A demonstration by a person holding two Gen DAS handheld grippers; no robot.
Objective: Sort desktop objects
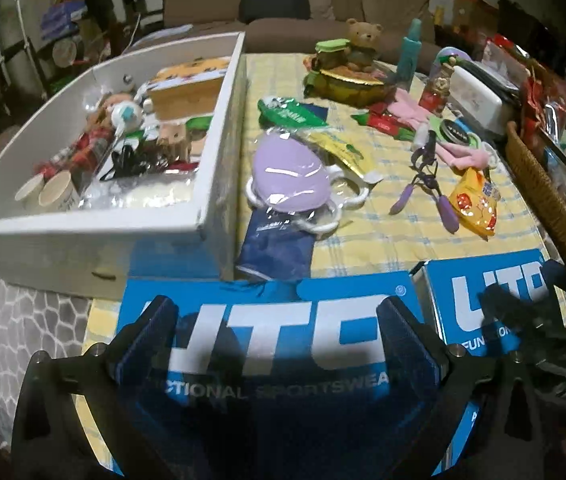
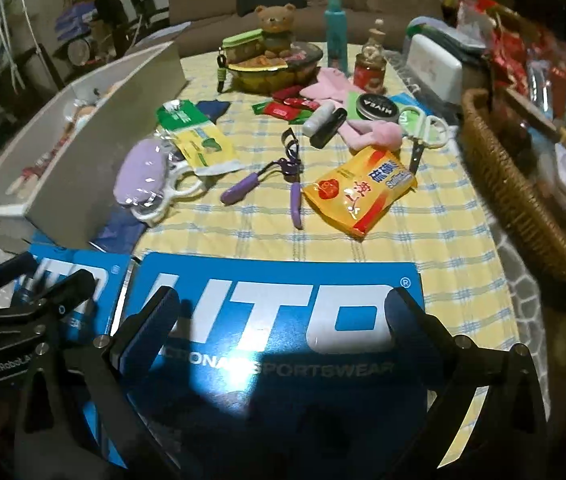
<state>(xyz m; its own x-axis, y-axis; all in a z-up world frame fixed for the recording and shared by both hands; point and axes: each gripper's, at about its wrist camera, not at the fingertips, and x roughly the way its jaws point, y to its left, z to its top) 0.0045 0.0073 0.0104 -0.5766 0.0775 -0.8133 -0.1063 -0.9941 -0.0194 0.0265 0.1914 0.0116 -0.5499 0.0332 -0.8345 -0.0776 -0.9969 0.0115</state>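
Loose items lie on a yellow checked tablecloth [image 2: 423, 240]: a purple eyelash curler [image 2: 279, 176], a yellow snack packet [image 2: 359, 192], a lilac mask in clear wrap [image 1: 291, 180], a Nivea tin [image 2: 377, 108], and a green sachet [image 1: 291, 112]. A white box [image 1: 219, 128] on the left holds several small things. My left gripper [image 1: 279, 316] is open and empty above a blue box [image 1: 271, 344]. My right gripper [image 2: 283, 308] is open and empty above a second blue box [image 2: 275, 332]. Both hover at the table's near edge.
A wicker basket [image 2: 523, 200] of packets stands at the right edge. A bear figure [image 2: 275, 24] on a round tin, a teal bottle [image 2: 337, 32] and a white case [image 2: 435, 68] stand at the back. A sofa lies behind.
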